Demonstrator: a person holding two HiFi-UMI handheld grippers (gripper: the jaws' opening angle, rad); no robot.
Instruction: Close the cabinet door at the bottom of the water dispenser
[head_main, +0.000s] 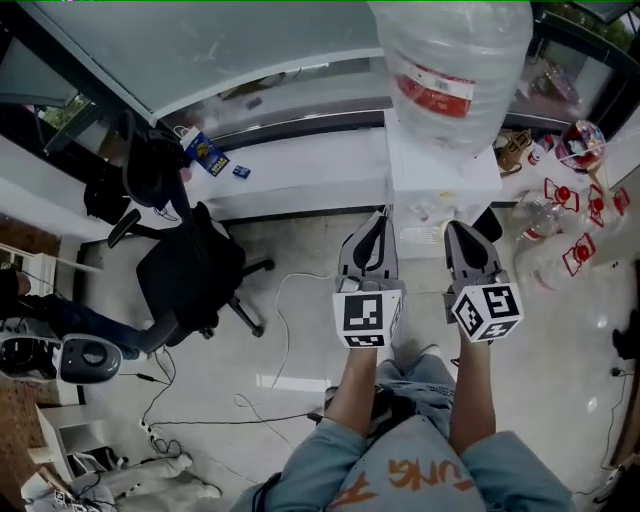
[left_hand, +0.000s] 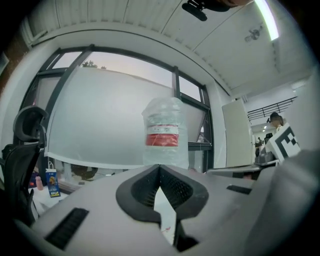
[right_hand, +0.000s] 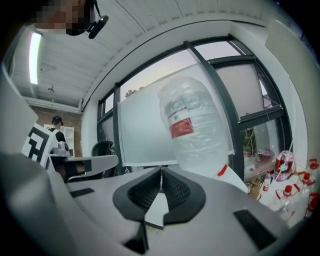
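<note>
The white water dispenser (head_main: 440, 172) stands against the window counter, with a big clear bottle (head_main: 450, 70) with a red label upside down on top. Its bottom cabinet door is hidden from the head view. My left gripper (head_main: 375, 222) and right gripper (head_main: 460, 232) are held side by side in front of the dispenser's top, both shut and empty. In the left gripper view the bottle (left_hand: 164, 131) rises just beyond the left gripper (left_hand: 159, 166). In the right gripper view the bottle (right_hand: 192, 127) stands right of the right gripper (right_hand: 161, 170). The dispenser's white shoulder (right_hand: 235, 177) shows below it.
A black office chair (head_main: 190, 270) stands to the left on the pale floor, with cables (head_main: 285, 330) trailing beside it. Empty bottles and red-marked containers (head_main: 575, 250) crowd the right side. A blue carton (head_main: 207, 152) lies on the white window counter (head_main: 300, 165).
</note>
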